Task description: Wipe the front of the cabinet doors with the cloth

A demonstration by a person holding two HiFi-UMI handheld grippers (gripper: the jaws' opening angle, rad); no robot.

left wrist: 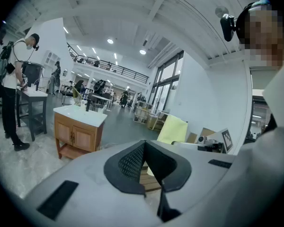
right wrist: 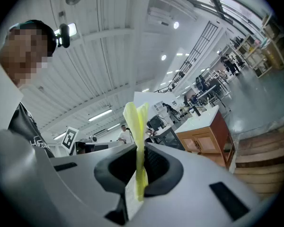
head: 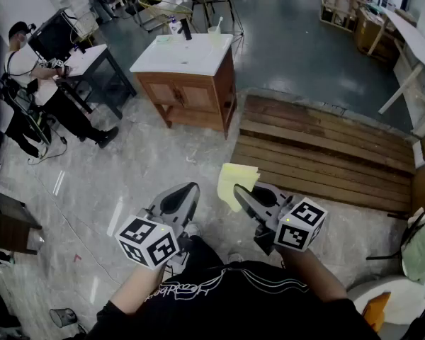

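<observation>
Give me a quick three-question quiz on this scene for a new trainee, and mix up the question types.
1. True or false: the yellow cloth is clamped in the right gripper.
2. Pick one. The cabinet is: A) pressed against the cloth; B) some way ahead of both grippers, not yet touched; C) lying on its side.
3. Fill the gap: the left gripper has its jaws ____ with nothing between them.

Key: 1 true; 2 B; 3 shut.
</observation>
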